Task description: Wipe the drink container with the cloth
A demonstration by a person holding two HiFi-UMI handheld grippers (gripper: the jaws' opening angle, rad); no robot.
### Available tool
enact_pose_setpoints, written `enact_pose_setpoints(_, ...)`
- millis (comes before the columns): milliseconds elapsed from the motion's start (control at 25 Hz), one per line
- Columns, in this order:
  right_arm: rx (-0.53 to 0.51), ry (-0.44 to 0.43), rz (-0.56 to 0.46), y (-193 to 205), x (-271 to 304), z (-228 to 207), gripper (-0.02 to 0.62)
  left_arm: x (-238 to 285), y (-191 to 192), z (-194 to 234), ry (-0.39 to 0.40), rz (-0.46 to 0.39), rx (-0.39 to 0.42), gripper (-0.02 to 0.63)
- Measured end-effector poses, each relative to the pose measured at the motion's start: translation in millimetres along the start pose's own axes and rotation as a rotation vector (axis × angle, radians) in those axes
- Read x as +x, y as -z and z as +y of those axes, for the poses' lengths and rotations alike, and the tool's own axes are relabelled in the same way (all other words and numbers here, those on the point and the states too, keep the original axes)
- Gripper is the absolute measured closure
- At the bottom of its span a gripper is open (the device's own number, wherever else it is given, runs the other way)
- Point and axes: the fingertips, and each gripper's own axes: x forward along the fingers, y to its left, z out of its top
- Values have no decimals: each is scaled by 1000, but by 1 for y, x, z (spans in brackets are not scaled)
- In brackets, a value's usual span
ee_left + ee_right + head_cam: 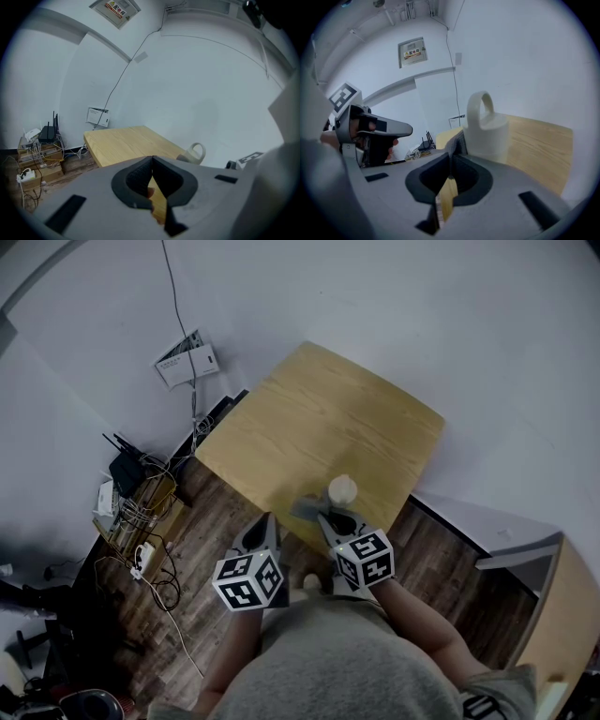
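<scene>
A white drink container [342, 489] with a loop handle stands upright near the front edge of the wooden table [319, 418]. A grey cloth [307, 510] lies just left of it. My right gripper [327, 520] sits at the cloth's near edge. In the right gripper view the jaws [450, 160] are shut, with the cloth [458, 140] rising from their tips against the container [487, 126]. My left gripper [265, 523] hovers off the table's front left corner. Its jaws [152, 161] are shut and empty, and the container [197, 152] shows far ahead on the right.
Routers, a power strip and tangled cables [131, 512] crowd the wooden floor left of the table. A white paper box [186, 359] leans by the wall. A light wooden cabinet [562, 615] stands at the right. The left gripper [370, 126] shows in the right gripper view.
</scene>
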Motion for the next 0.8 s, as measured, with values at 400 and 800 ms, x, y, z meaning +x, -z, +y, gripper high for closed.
enact_pose_setpoints(400, 84, 18, 102, 38, 11, -18, 586, 0, 2, 2, -7, 6, -3, 603)
enact_pose_setpoints(800, 113, 57, 196, 71, 22, -33, 586, 2, 4, 4, -8, 18, -3, 603)
